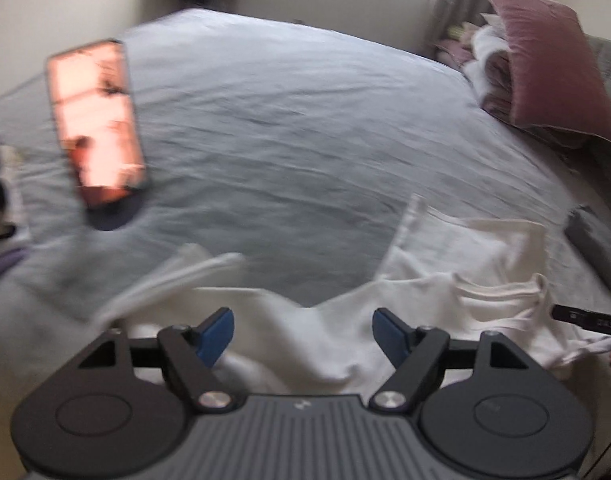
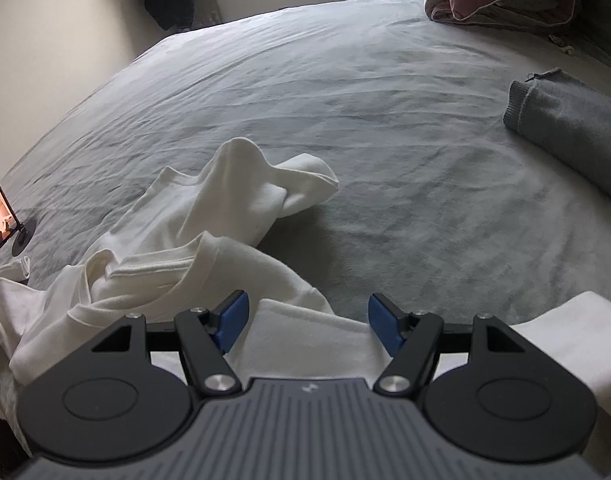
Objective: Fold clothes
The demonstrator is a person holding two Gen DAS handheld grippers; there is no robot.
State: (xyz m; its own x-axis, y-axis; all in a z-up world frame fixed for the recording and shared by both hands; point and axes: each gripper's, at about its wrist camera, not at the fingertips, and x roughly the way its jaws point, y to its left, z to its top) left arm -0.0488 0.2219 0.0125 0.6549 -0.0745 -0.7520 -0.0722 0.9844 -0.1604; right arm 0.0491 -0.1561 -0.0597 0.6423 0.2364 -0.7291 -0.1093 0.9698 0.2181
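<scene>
On bed (image 2: 345, 80), grey garment (image 2: 573, 120) — right view only

Motion blur smears the phone (image 1: 95, 126) at ten o'clock in the left wrist view; its screen is unreadable. The white shirt (image 1: 425, 280) runs under the left claw (image 1: 303, 334). The right view's edge at three o'clock cuts the grey folded garment (image 2: 569, 120).

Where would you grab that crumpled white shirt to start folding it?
Probably the ribbed collar of the white shirt, coming from above on the near side. It stands up in a raised ridge, so open jaws could pinch it without catching the grey bedsheet.
</scene>
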